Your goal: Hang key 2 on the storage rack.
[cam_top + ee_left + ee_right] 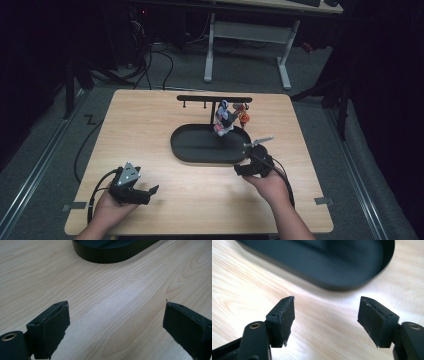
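Note:
A black oval tray [200, 149] forms the base of a black T-shaped stand [214, 99] in the middle of the wooden table. Two small figures hang from the stand's bar at its right end, a grey-white one [223, 119] and an orange one [243, 116]. My left gripper [145, 192] rests low at the table's front left, open and empty; its own view has the tray's wall [110, 255] far ahead. My right gripper [245, 167] sits at the tray's front right edge, open, with nothing between its jaws, and the tray's rim [342, 286] lies just beyond them.
The wooden table [150, 125] has bare room left of the tray and along the front. Tape marks [74, 205] sit near its front corners. Beyond the table stand a white desk frame [247, 45] and cables on the grey floor.

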{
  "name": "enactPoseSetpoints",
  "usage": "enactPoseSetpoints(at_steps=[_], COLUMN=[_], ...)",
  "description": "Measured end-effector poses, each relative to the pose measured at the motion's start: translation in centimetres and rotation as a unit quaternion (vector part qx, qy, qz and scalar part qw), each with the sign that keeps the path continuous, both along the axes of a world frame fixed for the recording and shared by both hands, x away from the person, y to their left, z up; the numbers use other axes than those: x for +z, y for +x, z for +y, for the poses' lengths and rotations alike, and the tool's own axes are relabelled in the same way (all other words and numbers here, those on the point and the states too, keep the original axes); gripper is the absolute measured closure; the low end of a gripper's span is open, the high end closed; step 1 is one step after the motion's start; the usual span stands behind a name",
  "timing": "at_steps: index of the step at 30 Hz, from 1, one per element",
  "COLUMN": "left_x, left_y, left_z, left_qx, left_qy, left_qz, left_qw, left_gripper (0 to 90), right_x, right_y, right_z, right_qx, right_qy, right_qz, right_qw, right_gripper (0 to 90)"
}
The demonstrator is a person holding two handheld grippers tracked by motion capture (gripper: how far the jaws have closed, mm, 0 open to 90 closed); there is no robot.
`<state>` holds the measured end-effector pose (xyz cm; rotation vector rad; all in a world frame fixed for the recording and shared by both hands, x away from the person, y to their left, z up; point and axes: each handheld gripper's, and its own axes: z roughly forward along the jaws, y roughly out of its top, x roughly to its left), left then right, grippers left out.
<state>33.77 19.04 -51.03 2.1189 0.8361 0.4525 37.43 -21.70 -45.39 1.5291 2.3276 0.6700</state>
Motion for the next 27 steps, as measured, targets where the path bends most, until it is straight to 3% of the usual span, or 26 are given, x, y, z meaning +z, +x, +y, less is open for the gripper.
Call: enactPoseSetpoints(at_steps=[5,9,13,14,16,17,19,22,27], left_x=[-0.2,-0.3,-0.4,-0.4,-0.3,-0.3,-0.4,-0.4,-0.2], left_y=[0.0,0.0,0.0,0.0,0.1,0.0,0.0,0.0,-0.5], left_z=[-0.2,-0.4,-0.6,-0.6,-0.7,-0.8,-1.0,-1.1,-0.8], left_qx=[0.001,-0.001,-0.007,-0.008,-0.010,-0.013,-0.016,-0.016,-0.014], left_qy=[-0.001,-0.001,-0.003,-0.004,-0.010,-0.011,-0.009,-0.005,0.001], left_qz=[-0.001,0.002,0.004,0.005,0.005,0.005,0.007,0.007,0.001], left_qw=[1.0000,1.0000,1.0000,0.9999,0.9999,0.9998,0.9998,0.9998,0.9999], left_gripper=[8.2,9.0,9.9,10.0,10.4,10.8,11.7,11.8,11.7], right_x=[-2.7,-4.8,-6.4,-6.6,-6.7,-6.5,-6.1,-6.4,-6.6], right_y=[-2.0,-4.1,-6.6,-7.5,-8.9,-9.2,-10.0,-9.9,-9.3], right_z=[-1.5,-2.5,-3.2,-3.4,-3.4,-3.4,-3.5,-3.9,-3.6], right_qx=[-0.007,-0.016,-0.037,-0.046,-0.052,-0.049,-0.036,-0.043,-0.040], right_qy=[0.023,0.047,0.078,0.090,0.100,0.104,0.095,0.104,0.093], right_qz=[-0.030,-0.066,-0.112,-0.134,-0.154,-0.154,-0.180,-0.176,-0.175], right_qw=[0.9993,0.9966,0.9900,0.9858,0.9816,0.9813,0.9785,0.9779,0.9793], right_gripper=[30.5,29.6,28.0,26.0,25.8,24.7,25.6,26.1,26.1])
